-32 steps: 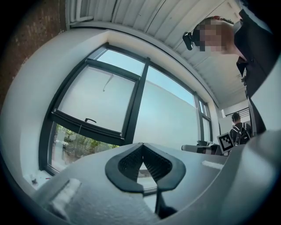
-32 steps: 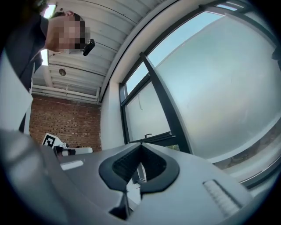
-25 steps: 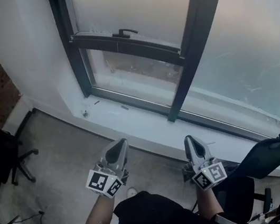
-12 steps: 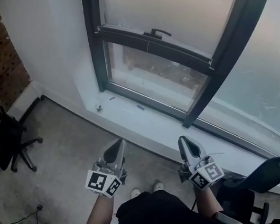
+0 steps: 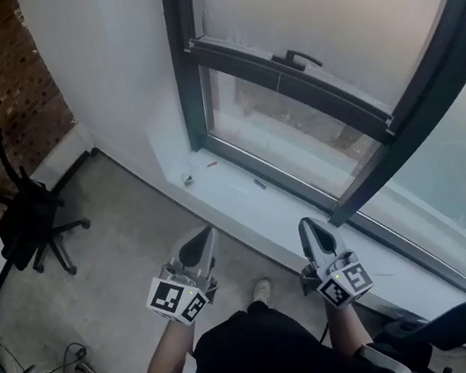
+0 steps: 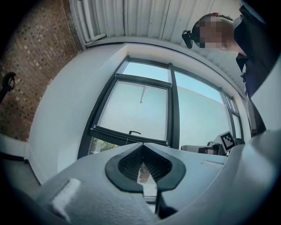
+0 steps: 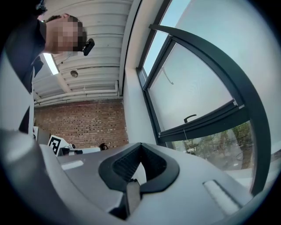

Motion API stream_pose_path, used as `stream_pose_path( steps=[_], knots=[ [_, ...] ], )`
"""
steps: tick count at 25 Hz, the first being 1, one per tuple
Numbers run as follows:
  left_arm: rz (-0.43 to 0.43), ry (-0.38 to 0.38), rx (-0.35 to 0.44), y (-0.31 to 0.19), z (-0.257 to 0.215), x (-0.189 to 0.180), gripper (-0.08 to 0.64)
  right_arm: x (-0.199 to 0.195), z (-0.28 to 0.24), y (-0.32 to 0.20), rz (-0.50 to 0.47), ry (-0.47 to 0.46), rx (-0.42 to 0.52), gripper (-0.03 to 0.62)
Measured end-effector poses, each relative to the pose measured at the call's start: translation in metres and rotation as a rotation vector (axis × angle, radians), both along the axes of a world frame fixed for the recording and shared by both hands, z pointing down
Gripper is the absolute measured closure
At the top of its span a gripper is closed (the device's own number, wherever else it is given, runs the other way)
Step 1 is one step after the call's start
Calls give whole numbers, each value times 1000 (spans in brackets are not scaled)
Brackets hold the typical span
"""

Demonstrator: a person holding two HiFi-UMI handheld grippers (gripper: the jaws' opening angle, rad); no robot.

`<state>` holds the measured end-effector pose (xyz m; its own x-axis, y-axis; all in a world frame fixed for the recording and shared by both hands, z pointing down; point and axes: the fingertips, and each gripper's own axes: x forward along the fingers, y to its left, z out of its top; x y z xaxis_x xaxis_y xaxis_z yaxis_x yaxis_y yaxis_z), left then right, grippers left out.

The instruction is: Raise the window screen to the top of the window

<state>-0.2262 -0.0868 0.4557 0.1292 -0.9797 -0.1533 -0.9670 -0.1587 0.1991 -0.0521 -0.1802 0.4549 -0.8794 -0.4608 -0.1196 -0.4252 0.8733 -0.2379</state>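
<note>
Jaws pressed together on both sides, nothing held: left gripper (image 5: 197,248) and right gripper (image 5: 310,232) sit side by side, empty. Window screen (image 5: 316,1) hangs ahead of and above them, well apart from both tips, its handle (image 5: 300,57) on the bottom bar (image 5: 268,78) up ahead of the right gripper.

Office chair (image 5: 30,227) on grey floor (image 5: 123,245)

The window (image 5: 286,81) is cut off at the top; a speck (image 5: 187,178) on the sill (image 5: 245,204) is unidentifiable.
</note>
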Motion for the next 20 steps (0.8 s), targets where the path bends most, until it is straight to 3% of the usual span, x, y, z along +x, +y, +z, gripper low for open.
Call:
stream_pose_path(
  steps=[6, 20],
  knots=[
    [-24, -9, 17, -61, -21, -19, 555, -20, -21, -62, -17, -51, 44, 586],
    [162, -43, -49, -196, -1, 40, 555, 19, 11, -164, 64, -79, -51, 586]
  ],
)
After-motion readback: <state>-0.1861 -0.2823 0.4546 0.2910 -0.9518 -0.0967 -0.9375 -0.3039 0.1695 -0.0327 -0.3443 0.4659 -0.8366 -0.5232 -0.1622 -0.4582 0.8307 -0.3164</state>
